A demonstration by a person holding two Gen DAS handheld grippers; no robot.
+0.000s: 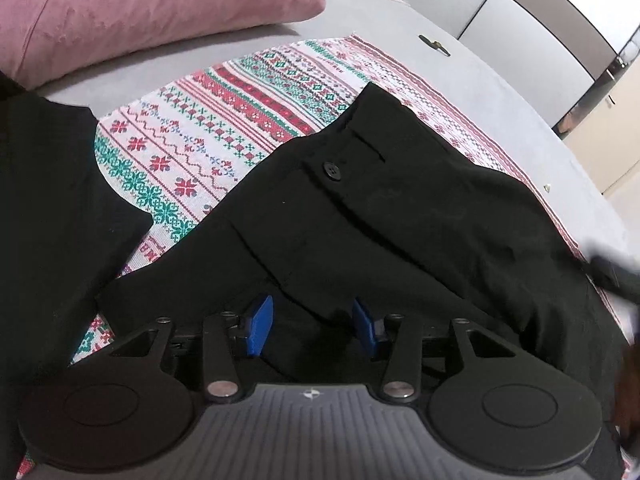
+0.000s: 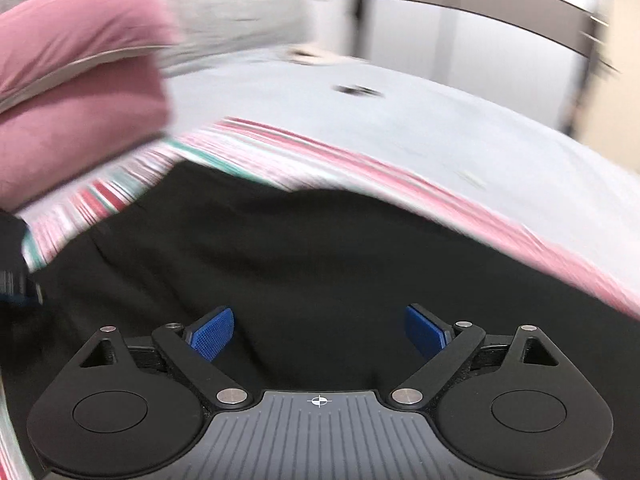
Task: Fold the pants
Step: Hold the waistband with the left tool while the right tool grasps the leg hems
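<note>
Black pants lie on a patterned red, green and white cloth on a grey bed; a waistband button faces up. My left gripper hovers low over the near part of the pants, its blue pads apart, with cloth between them but not pinched. My right gripper is wide open over the pants, which fill the lower half of the blurred right wrist view. The right gripper shows as a blur at the right edge of the left wrist view.
A pink pillow lies at the far left of the bed, also in the right wrist view. Another folded black garment lies at the left. A small dark object sits on the grey sheet. Wardrobe doors stand behind the bed.
</note>
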